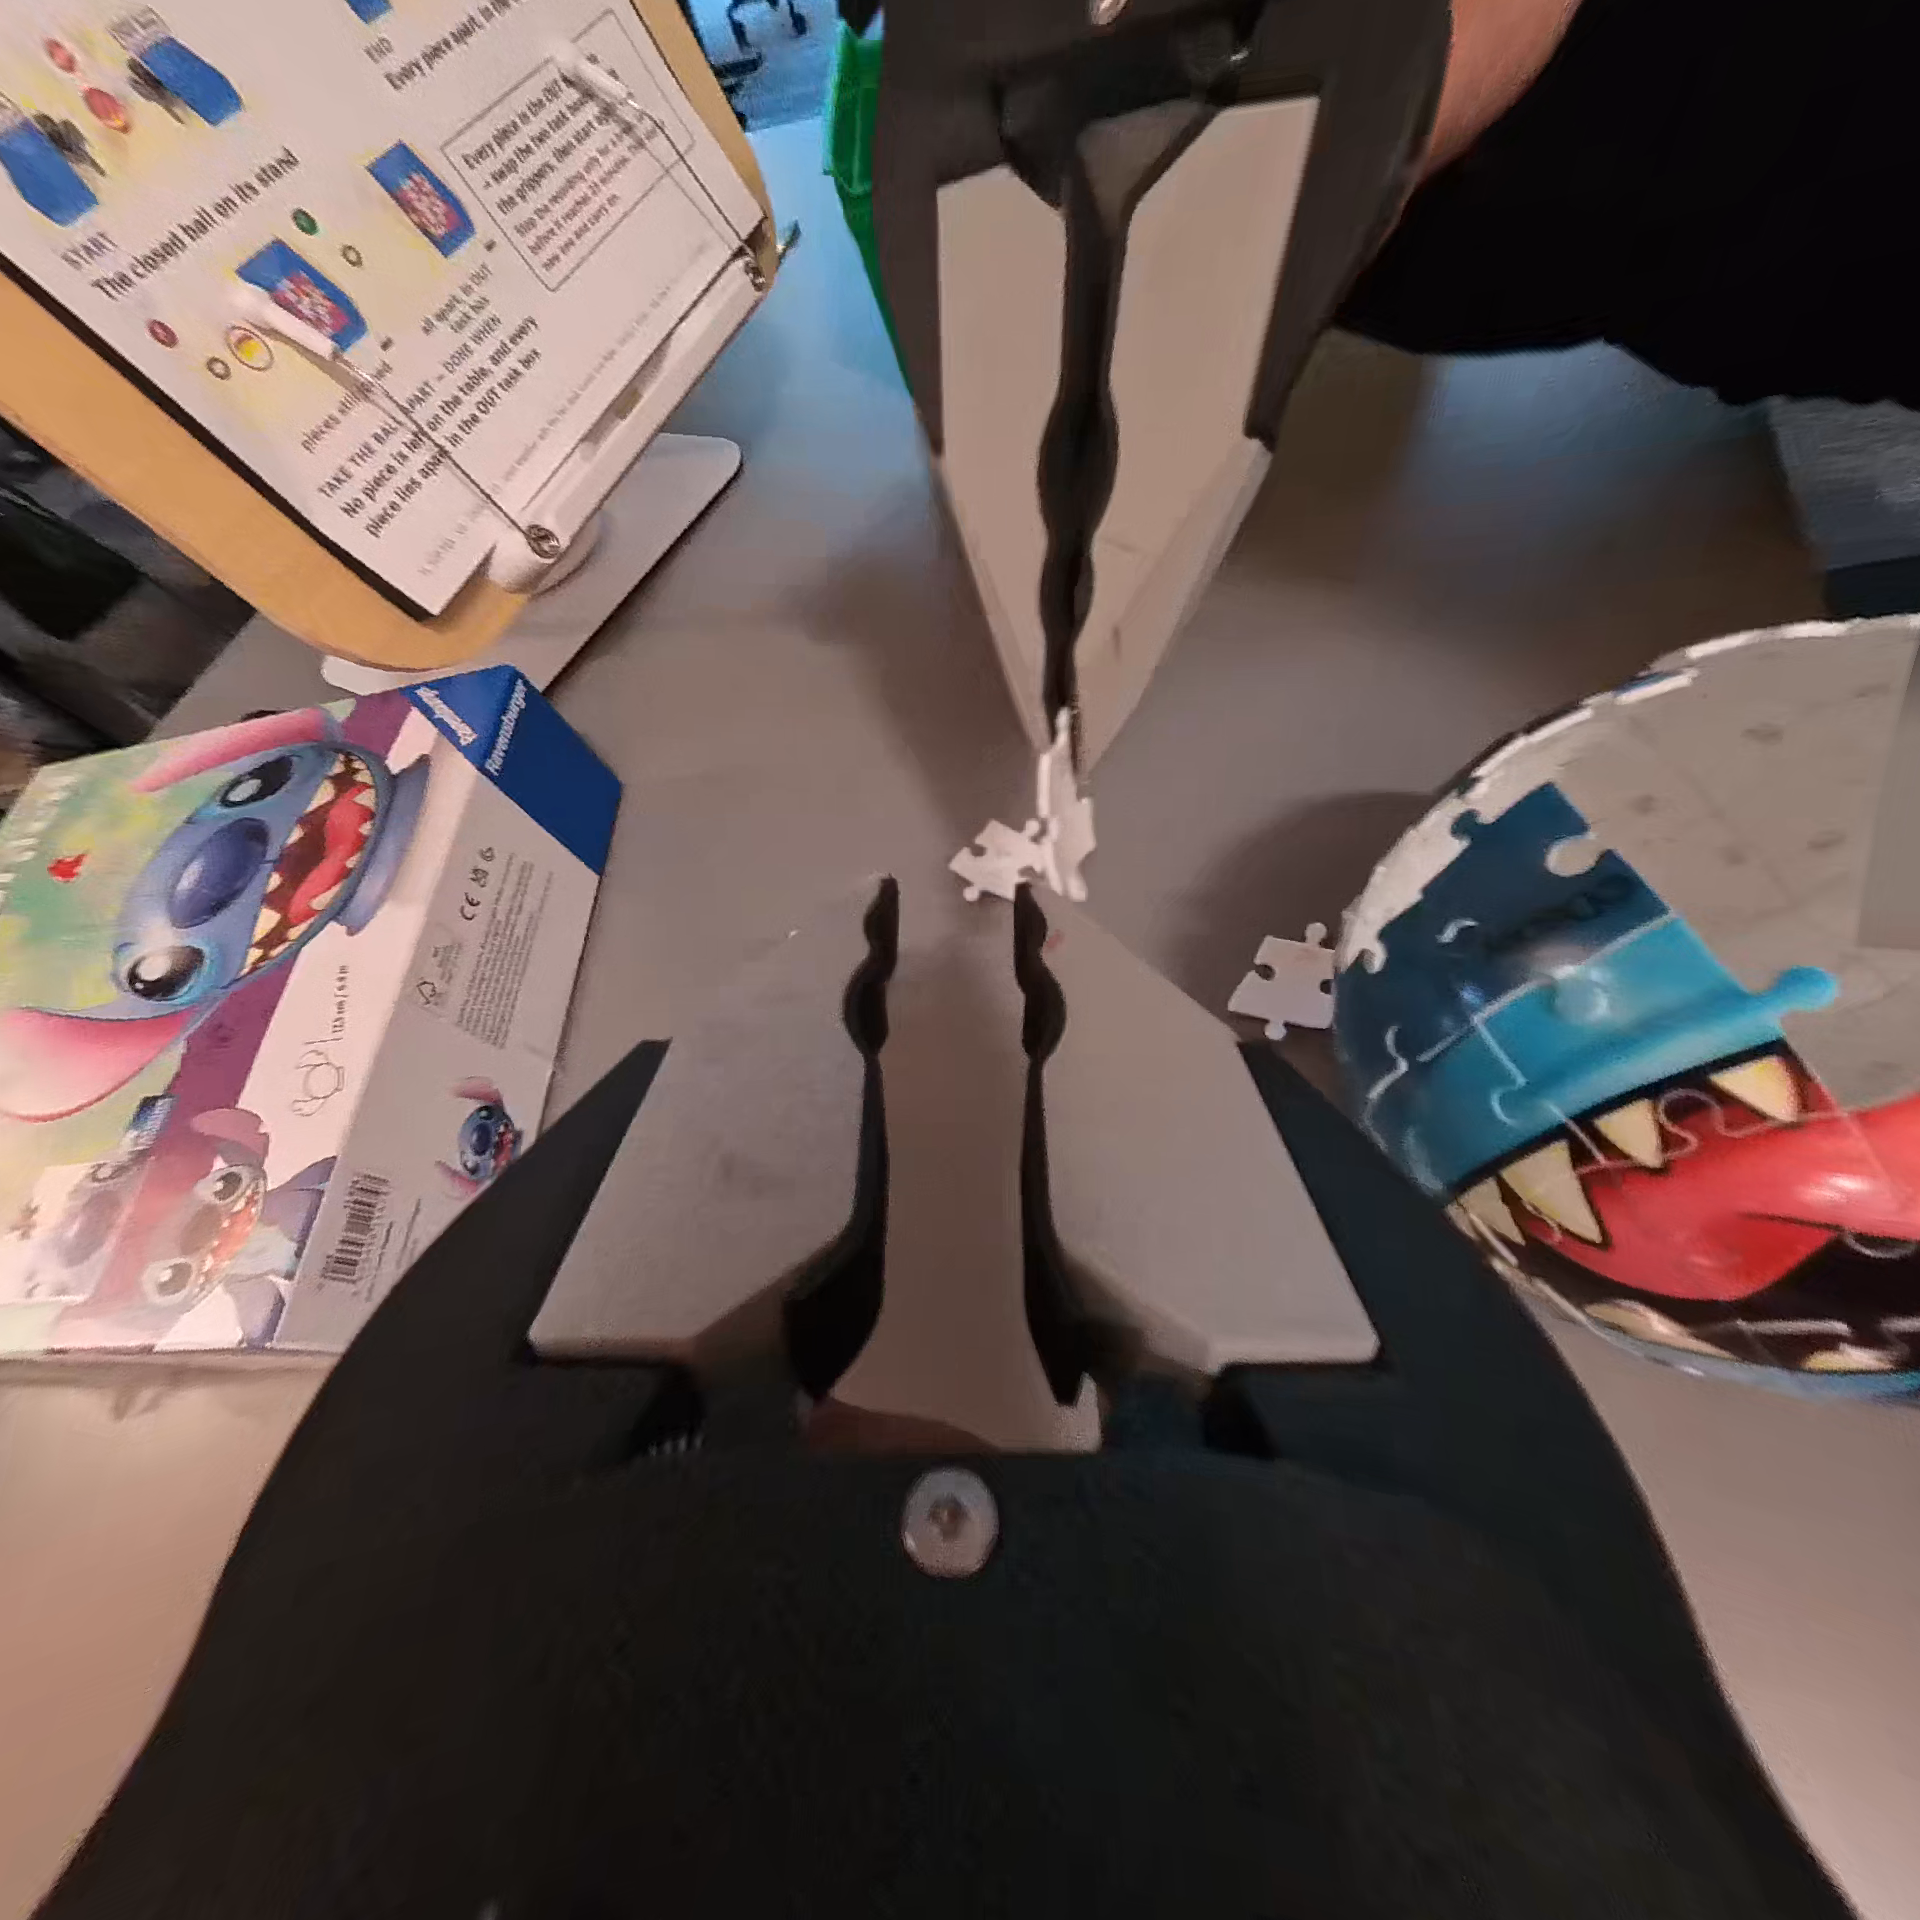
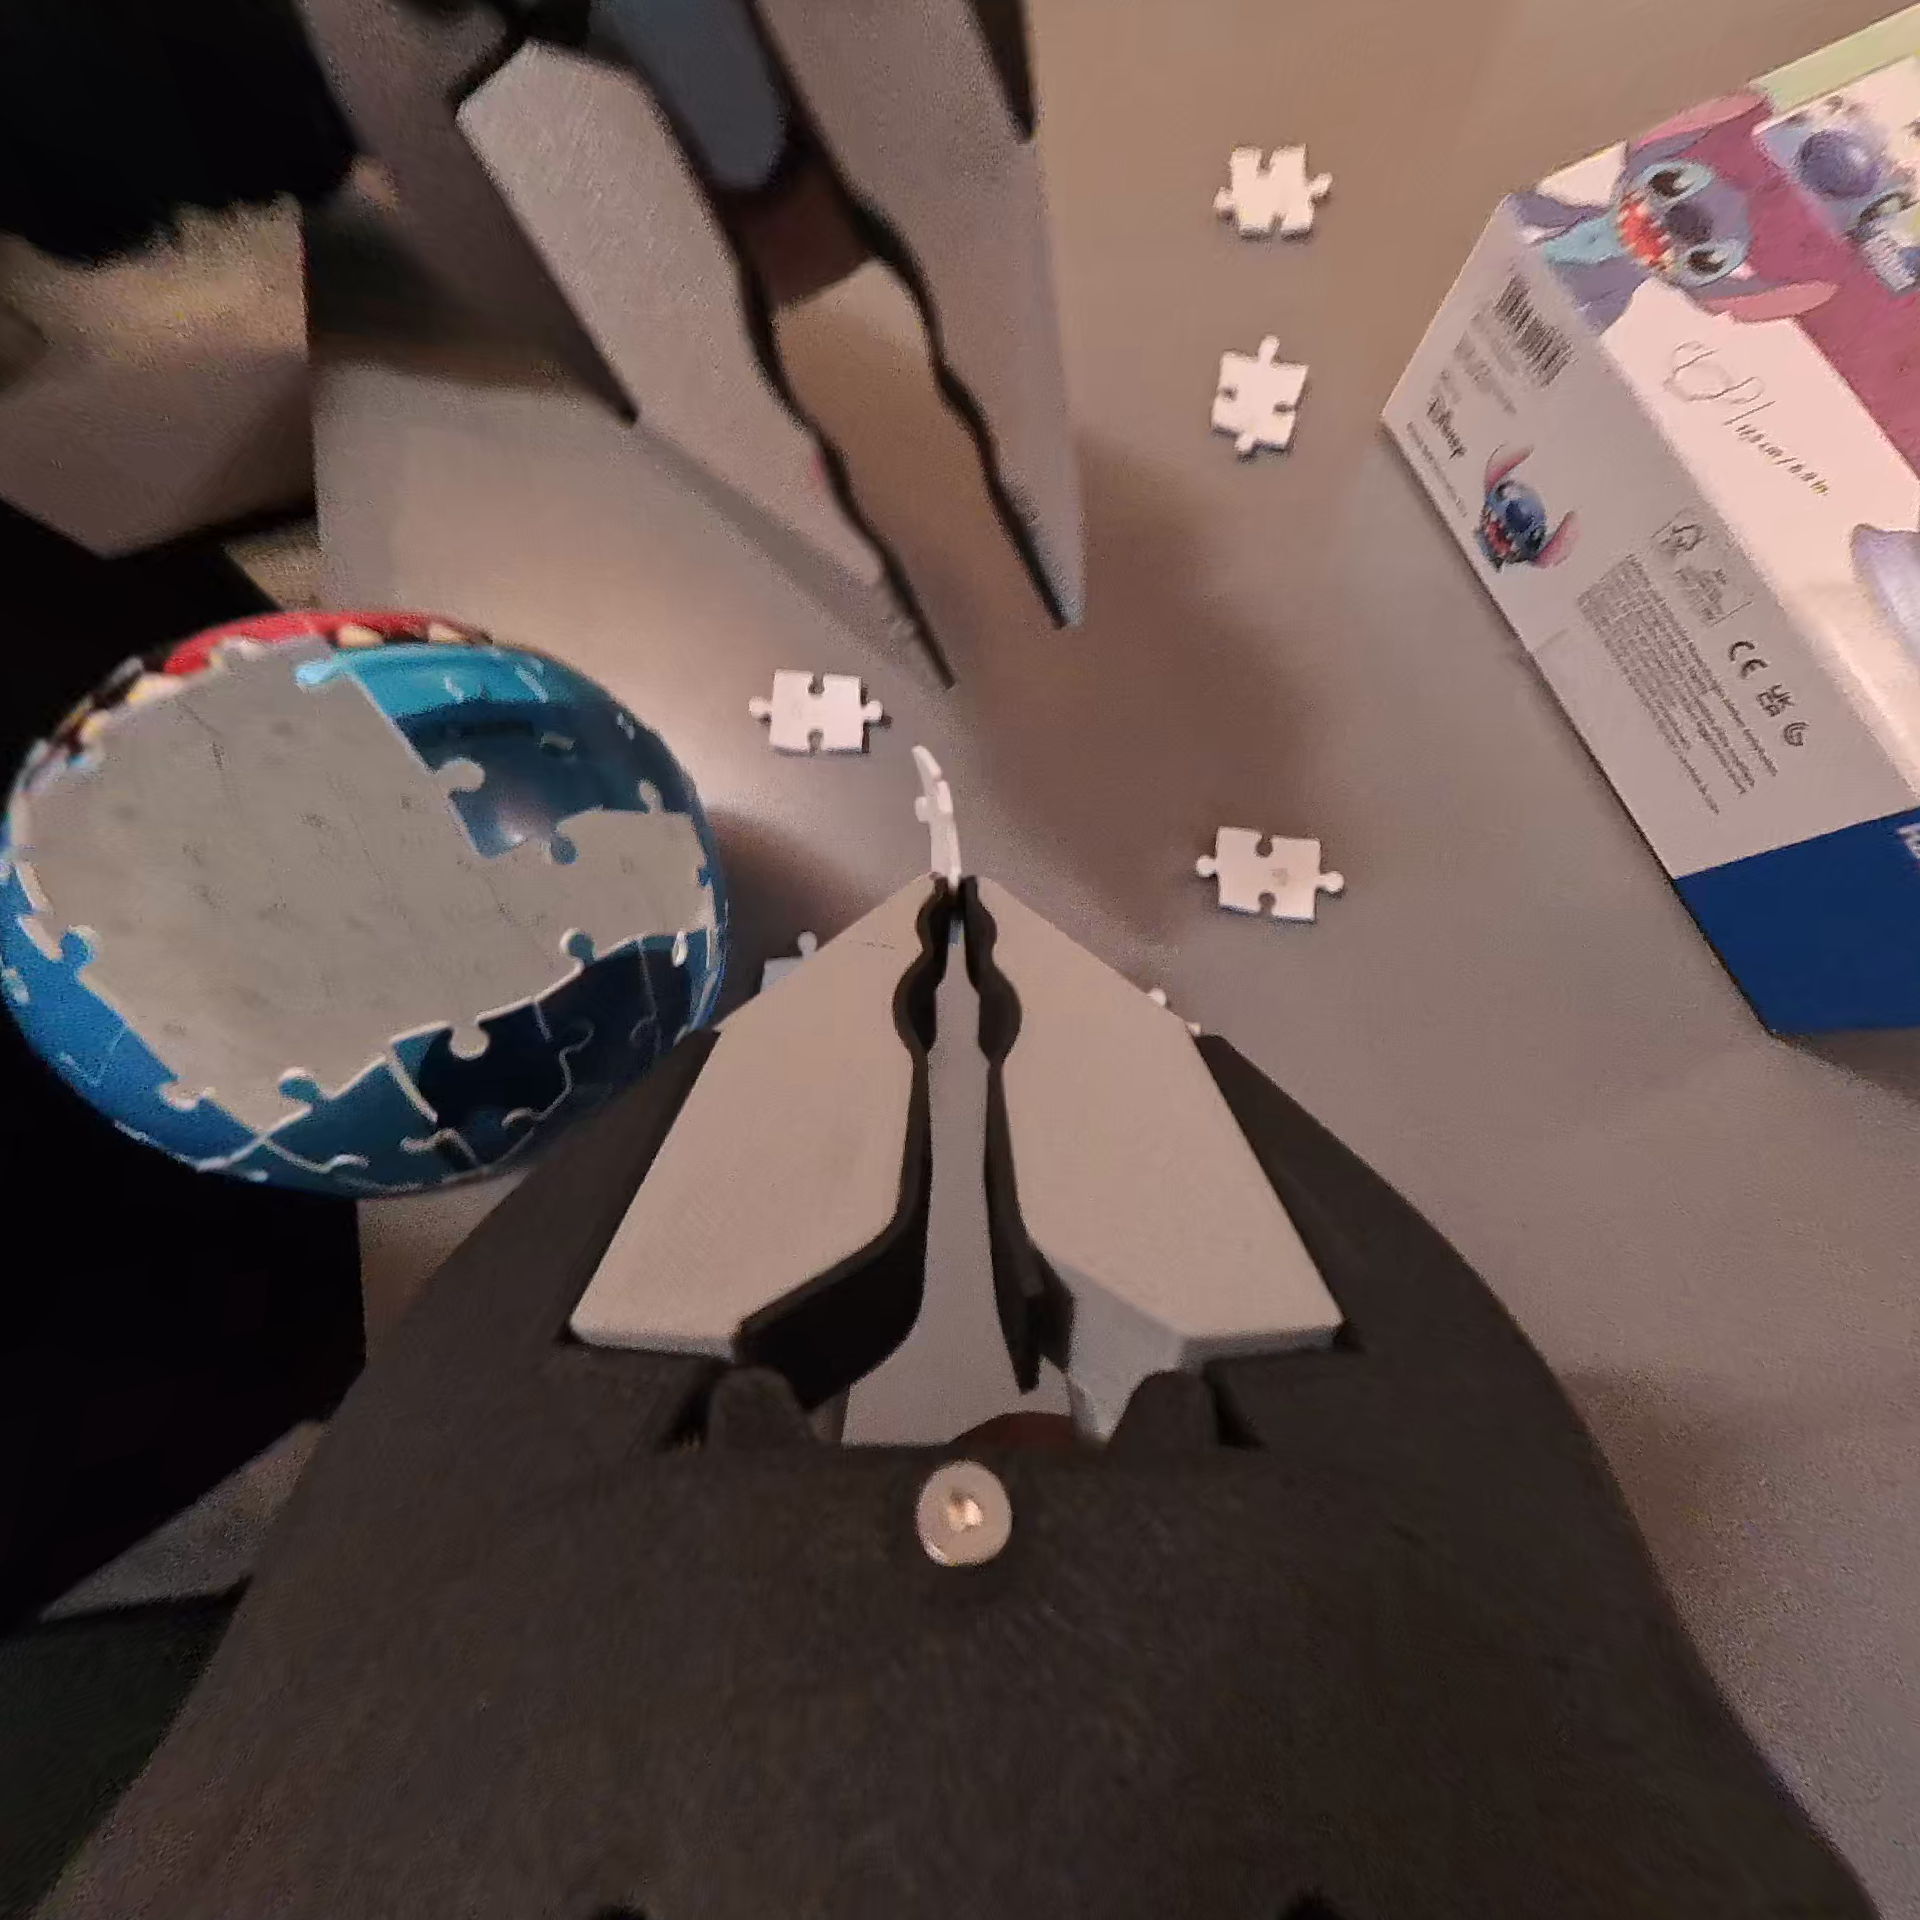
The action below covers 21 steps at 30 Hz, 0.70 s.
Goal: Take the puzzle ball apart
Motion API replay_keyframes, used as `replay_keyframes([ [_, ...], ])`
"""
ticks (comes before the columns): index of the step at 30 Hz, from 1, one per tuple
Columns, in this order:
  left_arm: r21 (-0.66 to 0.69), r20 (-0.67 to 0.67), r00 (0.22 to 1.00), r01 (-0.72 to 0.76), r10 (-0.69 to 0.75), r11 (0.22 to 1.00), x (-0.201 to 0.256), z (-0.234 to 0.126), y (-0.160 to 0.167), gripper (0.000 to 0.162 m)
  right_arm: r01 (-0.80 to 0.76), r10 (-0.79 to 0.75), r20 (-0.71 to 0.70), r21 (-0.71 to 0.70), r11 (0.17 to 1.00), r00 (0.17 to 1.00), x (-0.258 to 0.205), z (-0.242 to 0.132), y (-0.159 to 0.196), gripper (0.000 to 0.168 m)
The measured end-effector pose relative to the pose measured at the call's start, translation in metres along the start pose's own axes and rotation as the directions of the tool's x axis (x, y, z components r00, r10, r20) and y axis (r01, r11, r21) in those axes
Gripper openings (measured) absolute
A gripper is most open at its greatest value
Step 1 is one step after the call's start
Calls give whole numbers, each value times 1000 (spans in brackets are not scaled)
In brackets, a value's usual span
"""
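Note:
The puzzle ball (image 1: 1621, 1049), blue with a toothed red mouth, lies on the grey table at the right with a large hole in its shell; in the right wrist view it (image 2: 343, 914) is at the left. My right gripper (image 2: 951, 888) is shut on a white puzzle piece (image 2: 940, 821), held edge-on above the table. In the left wrist view that gripper (image 1: 1060, 717) comes down from the top with the piece (image 1: 1060, 790). My left gripper (image 1: 954, 904) is open and empty, its tips just short of that piece. It also shows from above in the right wrist view (image 2: 1003, 639).
Several loose white pieces lie face down on the table (image 2: 816, 712) (image 2: 1270, 873) (image 2: 1257, 395), one beside the ball (image 1: 1283, 982). The puzzle box (image 1: 291, 987) (image 2: 1714, 520) lies to one side. An instruction sheet on a stand (image 1: 364, 260) is at the far left. About 4 centimeters separates my left fingertips from my right.

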State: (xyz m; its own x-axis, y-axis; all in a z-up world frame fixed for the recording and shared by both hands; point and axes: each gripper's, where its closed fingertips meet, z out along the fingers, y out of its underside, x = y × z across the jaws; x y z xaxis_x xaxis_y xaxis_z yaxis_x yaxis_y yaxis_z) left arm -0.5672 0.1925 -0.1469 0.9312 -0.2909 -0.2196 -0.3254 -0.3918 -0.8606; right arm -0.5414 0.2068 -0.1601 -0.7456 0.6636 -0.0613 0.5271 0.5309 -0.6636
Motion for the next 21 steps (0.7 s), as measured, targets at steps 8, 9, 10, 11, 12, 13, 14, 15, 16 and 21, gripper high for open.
replay_keyframes([
  [8, -122, -61, 992, 102, -110, 987, -1, 5, 29, 16, 118, -117, 21, -282, 952, 993, -36, 1, 13, 0],
  [9, -136, -62, 991, 110, -120, 984, -1, 7, 32, 16, 131, -130, 23, -304, 944, 991, -39, 2, 13, 0],
  [10, -148, -63, 990, 114, -124, 982, -1, 8, 35, 16, 141, -143, 18, -318, 938, 990, -40, 2, 13, 0],
  [11, -155, -63, 990, 115, -125, 981, -1, 9, 37, 16, 146, -148, 19, -325, 935, 989, -43, 3, 12, 0],
  [12, -158, -60, 990, 113, -124, 981, 0, 9, 38, 16, 149, -149, 28, -326, 933, 989, -45, 3, 12, 0],
  [13, -160, -57, 991, 111, -121, 981, 0, 8, 38, 16, 152, -150, 32, -324, 934, 988, -47, 3, 11, 0],
  [14, -160, -56, 991, 108, -118, 981, 1, 8, 39, 16, 150, -148, 31, -325, 934, 988, -47, 3, 11, 0],
  [15, -159, -56, 991, 108, -118, 981, 1, 7, 39, 16, 145, -144, 29, -330, 933, 989, -47, 3, 11, 0],
  [16, -157, -57, 991, 111, -121, 981, 2, 6, 40, 16, 140, -140, 25, -332, 933, 990, -46, 3, 11, 0],
  [21, -137, -52, 988, 135, -143, 981, 2, 1, 39, 16, 89, -93, -4, -269, 959, 996, -34, -1, 8, 0],
])
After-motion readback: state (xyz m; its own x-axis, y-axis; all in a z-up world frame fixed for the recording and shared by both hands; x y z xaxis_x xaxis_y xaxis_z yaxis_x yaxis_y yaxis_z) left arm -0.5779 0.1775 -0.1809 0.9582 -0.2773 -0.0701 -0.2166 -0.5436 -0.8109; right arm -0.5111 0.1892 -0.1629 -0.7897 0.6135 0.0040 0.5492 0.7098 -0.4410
